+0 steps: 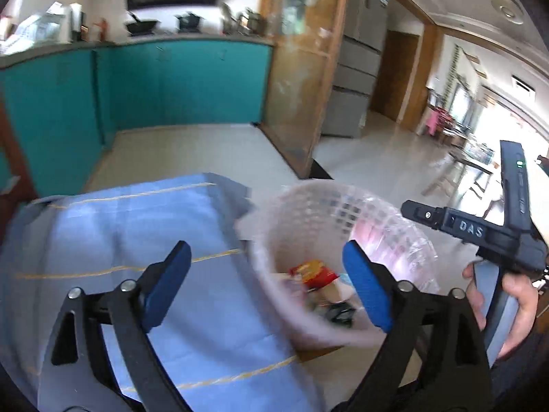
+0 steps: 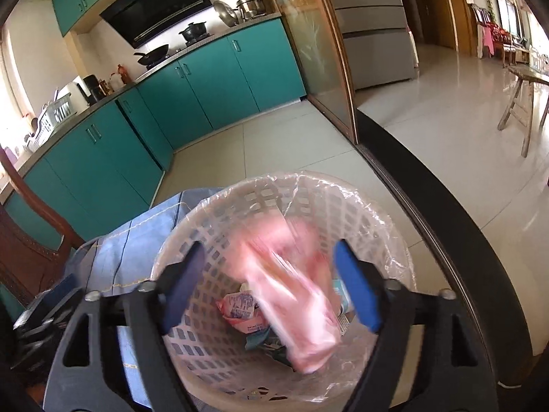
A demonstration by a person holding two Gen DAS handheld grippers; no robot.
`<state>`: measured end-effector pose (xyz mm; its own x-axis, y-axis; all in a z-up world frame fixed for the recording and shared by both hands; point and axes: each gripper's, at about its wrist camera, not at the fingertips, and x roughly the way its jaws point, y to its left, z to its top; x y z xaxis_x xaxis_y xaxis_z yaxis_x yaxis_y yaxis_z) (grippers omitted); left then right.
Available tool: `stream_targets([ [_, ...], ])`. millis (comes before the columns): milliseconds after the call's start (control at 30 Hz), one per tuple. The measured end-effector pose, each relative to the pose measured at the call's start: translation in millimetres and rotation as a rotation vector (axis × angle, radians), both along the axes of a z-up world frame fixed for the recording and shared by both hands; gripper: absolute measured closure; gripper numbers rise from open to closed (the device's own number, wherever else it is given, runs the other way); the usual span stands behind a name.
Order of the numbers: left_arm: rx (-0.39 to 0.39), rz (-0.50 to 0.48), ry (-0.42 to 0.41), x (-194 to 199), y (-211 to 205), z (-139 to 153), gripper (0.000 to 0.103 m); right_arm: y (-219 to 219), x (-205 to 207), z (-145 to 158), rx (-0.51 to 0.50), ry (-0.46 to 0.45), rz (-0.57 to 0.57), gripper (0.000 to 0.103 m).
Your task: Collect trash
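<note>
Pink wrapper: trash item, blurred, between the spread pads of the right tool and touching neither (seemingly dropping); lies over the mouth of the bin, above the litter already at the bottom.
Bin: white lattice basket with clear liner; holds a red packet, a printed wrapper and darker scraps; stands on the floor just beside a blue cloth.
Right tool: open, gripping nothing; aimed down into the bin; seen from the left view as a black body in a hand.
Left tool: open, empty; one pad over the cloth, the other over the bin's near rim.
Step in hand, as judged: release of trash into the bin; done well by keeping the right tool centred over the opening and wide until the wrapper is clear of the pads, then lifting straight out so the liner is not snagged; left tool best kept off the rim (the basket looks light, easily tipped).
Surroundings: teal cabinets; fridge.
</note>
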<state>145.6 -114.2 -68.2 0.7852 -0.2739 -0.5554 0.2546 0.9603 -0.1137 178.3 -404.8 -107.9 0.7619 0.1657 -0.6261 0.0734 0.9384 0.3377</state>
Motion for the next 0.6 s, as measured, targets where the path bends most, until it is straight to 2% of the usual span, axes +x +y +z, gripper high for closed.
stream_targets([
  [167, 0.082, 0.119, -0.08, -58, 40, 16, 0.003, 20, -24, 7, -0.079, -0.08, -0.03, 0.022],
  [233, 0.124, 0.158, -0.116, -84, 55, 22, 0.003, 36, -59, 14, -0.143, -0.147, -0.078, 0.018],
  [300, 0.139, 0.176, -0.132, -103, 65, 29, 0.003, 54, -101, 22, -0.154, -0.212, -0.098, 0.011],
  [367, 0.147, 0.186, -0.144, -125, 74, 37, 0.003, 75, -139, 32, -0.174, -0.255, -0.087, 0.004],
  [600, 0.107, 0.231, -0.164, -172, 95, 62, 0.003, 138, -196, 74, -0.365, -0.315, -0.025, 0.004],
])
